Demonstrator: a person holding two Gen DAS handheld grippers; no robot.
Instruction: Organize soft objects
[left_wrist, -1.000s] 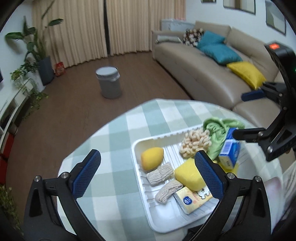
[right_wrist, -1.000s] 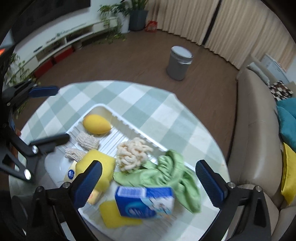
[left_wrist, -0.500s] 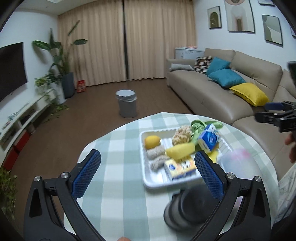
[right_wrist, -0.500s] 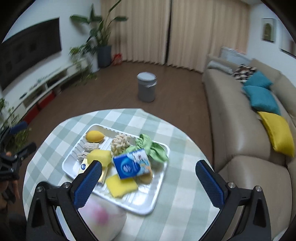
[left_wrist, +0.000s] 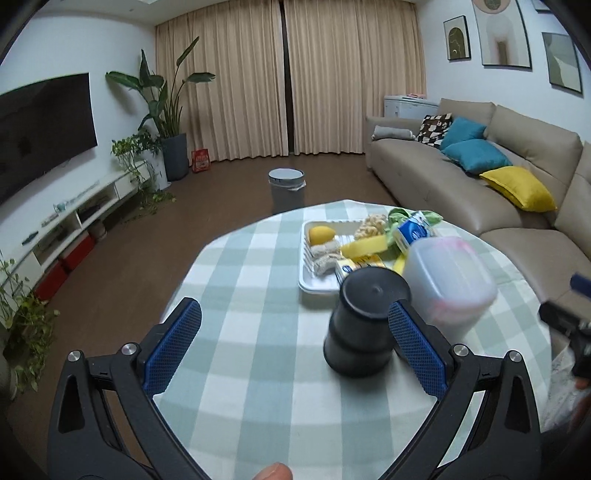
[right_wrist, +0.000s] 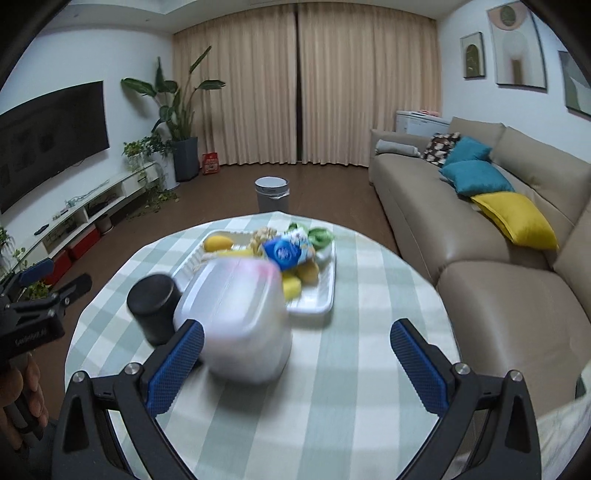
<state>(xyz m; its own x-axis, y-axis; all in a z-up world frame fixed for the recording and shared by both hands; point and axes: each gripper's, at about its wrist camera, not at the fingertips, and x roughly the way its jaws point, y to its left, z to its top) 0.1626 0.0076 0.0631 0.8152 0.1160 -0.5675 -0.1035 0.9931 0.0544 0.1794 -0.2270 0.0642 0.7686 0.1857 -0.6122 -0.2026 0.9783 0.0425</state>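
A white tray (left_wrist: 307, 284) on the round checked table holds soft things: a yellow lemon-shaped toy (left_wrist: 321, 233), knitted pieces (left_wrist: 325, 254), a yellow sponge (left_wrist: 364, 246), a green cloth (left_wrist: 400, 216) and a blue tissue pack (left_wrist: 412, 232). The tray also shows in the right wrist view (right_wrist: 314, 301), with the tissue pack (right_wrist: 282, 253). My left gripper (left_wrist: 294, 349) is open and empty at the near table edge. My right gripper (right_wrist: 297, 363) is open and empty too, well short of the tray.
A black cylinder (left_wrist: 364, 321) and a translucent white lidded container (left_wrist: 448, 284) stand on the table between the grippers and the tray. A beige sofa (right_wrist: 480, 229) is to the right. A grey bin (left_wrist: 286, 184) stands on the floor beyond the table.
Both grippers have pulled back and up from over the tray to the near side of the table. The black cylinder and the white container have come into view in front.
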